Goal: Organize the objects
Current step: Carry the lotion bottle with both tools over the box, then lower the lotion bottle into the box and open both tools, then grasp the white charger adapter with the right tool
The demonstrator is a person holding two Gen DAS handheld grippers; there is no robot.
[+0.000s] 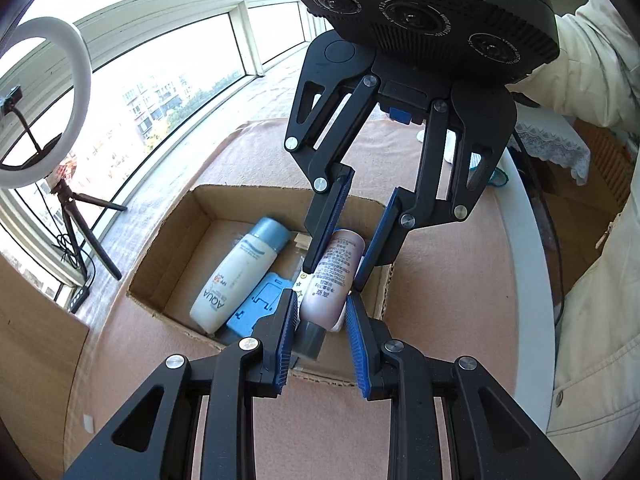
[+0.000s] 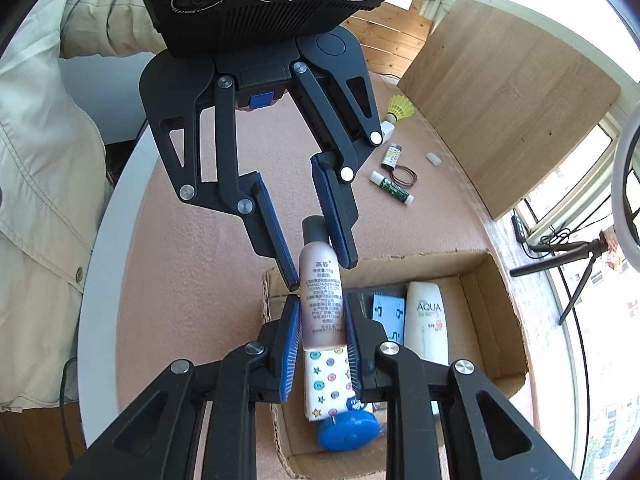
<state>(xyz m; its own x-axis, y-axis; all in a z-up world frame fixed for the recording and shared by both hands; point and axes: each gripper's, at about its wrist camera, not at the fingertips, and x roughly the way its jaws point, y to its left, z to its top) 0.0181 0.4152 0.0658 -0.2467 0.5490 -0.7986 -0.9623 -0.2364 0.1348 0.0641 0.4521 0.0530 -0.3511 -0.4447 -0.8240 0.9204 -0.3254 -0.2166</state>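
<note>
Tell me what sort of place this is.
Probably an enclosed apartment balcony or sunroom used for filming: curved white-framed windows overlooking city buildings, a white ring light on a black tripod, and a round table with pink cloth.

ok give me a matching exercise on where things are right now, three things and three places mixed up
Things:
1. pink tube
2. AQUA bottle
3. yellow shuttlecock

Places:
a. lying inside the cardboard box
b. clamped between the left gripper and the right gripper
c. on the pink cloth, outside the box

Pairs: 1-b, 2-a, 3-c
</note>
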